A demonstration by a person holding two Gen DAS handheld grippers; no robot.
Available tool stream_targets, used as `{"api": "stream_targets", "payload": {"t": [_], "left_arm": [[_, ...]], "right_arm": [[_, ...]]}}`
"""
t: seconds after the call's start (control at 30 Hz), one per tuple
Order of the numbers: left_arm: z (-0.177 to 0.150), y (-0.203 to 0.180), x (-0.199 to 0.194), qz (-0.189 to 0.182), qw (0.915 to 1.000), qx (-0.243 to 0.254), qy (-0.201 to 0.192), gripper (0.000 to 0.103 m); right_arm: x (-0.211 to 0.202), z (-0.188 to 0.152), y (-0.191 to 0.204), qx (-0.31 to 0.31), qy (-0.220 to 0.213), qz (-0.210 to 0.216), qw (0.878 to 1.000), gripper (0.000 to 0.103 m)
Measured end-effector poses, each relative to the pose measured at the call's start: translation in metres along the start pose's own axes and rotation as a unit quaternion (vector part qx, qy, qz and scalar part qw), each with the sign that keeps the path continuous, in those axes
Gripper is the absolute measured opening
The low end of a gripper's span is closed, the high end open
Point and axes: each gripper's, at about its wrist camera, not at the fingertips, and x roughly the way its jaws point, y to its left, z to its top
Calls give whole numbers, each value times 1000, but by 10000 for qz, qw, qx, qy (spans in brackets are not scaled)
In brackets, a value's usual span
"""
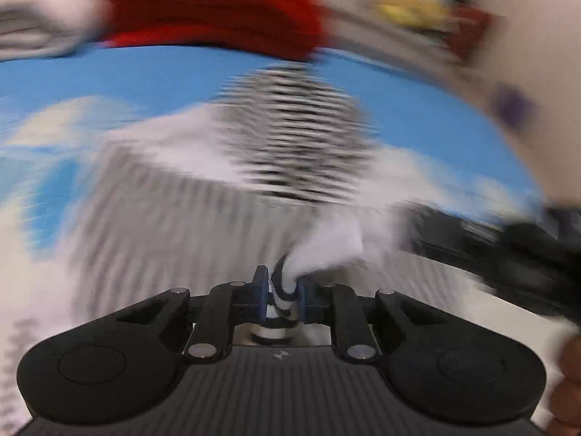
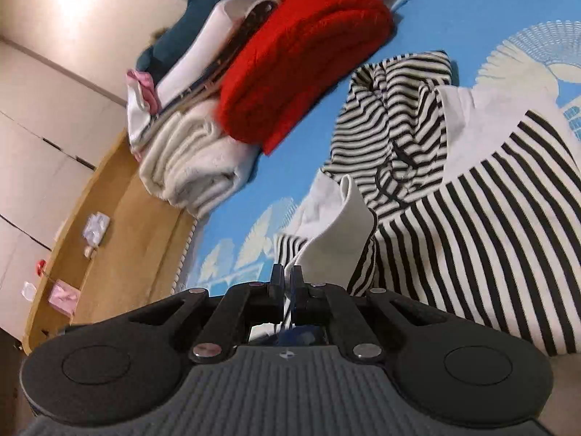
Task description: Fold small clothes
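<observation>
On the blue bed (image 2: 428, 14), folded pile (image 2: 254, 83) sat done; both hand-held grippers, left (image 1: 282, 289) and right (image 2: 288, 283), were clamped on the striped top (image 2: 472, 218), barely folded.

Matte black left gripper (image 1: 282, 289), blue pads, silver pivot screws, ribbed grey housing, possibly bare fingers at the edge

I'm counting one striped shirt (image 2: 490, 225), one red sweater (image 2: 301, 61), one cream towel (image 2: 192, 167), one blue sheet (image 2: 446, 18), and I'm working two grippers, left (image 1: 282, 287) and right (image 2: 288, 283).
</observation>
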Motion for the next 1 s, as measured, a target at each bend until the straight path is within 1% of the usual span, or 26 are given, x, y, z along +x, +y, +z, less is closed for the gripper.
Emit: {"api": "stream_targets", "payload": {"t": [0.03,0.07,0.1,0.13,0.17,0.2,0.23,0.27,0.3,0.37,0.4,0.5,0.57,0.6,0.63,0.67,0.7,0.73,0.77,0.87,0.93,1.0], "left_arm": [[2,16,-1,478,9983,-331,-74,17],[3,32,-3,940,9930,-706,-95,18],[3,49,-4,1283,9860,-1065,-49,18],[3,65,-4,1413,9801,-1396,36,18],[3,79,-3,1394,9753,-1708,129,19],[2,90,-3,1338,9711,-1963,219,19],[2,99,-2,1271,9679,-2150,294,21],[1,105,-3,1199,9656,-2282,348,23],[1,110,-3,1123,9640,-2379,383,26],[-1,119,-2,907,9618,-2543,447,29],[-1,122,-2,732,9615,-2610,441,30],[-3,130,1,152,9612,-2716,451,32],[-4,135,7,-181,9575,-2837,476,32],[-4,135,10,-254,9559,-2885,479,32],[-4,136,13,-323,9541,-2940,476,32],[-5,137,16,-394,9521,-2991,495,32],[-6,138,21,-464,9500,-3038,547,32],[-6,138,26,-543,9476,-3090,608,32],[-8,138,31,-620,9443,-3158,684,32],[-11,138,41,-702,9375,-3299,860,32],[-12,137,46,-637,9376,-3300,890,32],[-13,135,50,-557,9392,-3270,885,32]], "right_arm": [[-1,0,0,20,-55,-301,9995,7],[-3,0,0,31,-137,-641,9978,19],[-3,0,-4,67,-178,-1084,9939,27],[-4,-4,-9,166,-116,-1834,9828,41],[-4,-9,-16,271,-35,-2453,9691,43],[-4,-15,-23,409,41,-2968,9541,43],[-5,-23,-36,709,91,-3285,9418,43],[-8,-28,-47,1068,112,-3284,9384,43],[-13,-34,-59,1582,126,-3229,9330,43],[-20,-42,-74,2254,73,-3100,9236,42],[-23,-45,-71,2340,4,-3091,9218,42],[-29,-43,-67,2343,-321,-3299,9139,42],[-37,-41,-71,2507,-593,-3353,9062,42],[-42,-39,-75,2590,-735,-3395,9012,42],[-50,-38,-80,2696,-897,-3484,8933,36],[-51,-37,-88,2818,-1010,-3548,8857,21],[-58,-37,-94,2996,-1121,-3551,8784,20],[-64,-39,-100,3223,-1246,-3454,8725,18],[-71,-43,-102,3345,-1305,-3402,8691,18],[-75,-46,-100,3368,-1432,-3542,8606,18],[-79,-48,-98,3391,-1538,-3661,8528,18],[-80,-48,-95,3381,-1560,-3704,8510,18]]}}
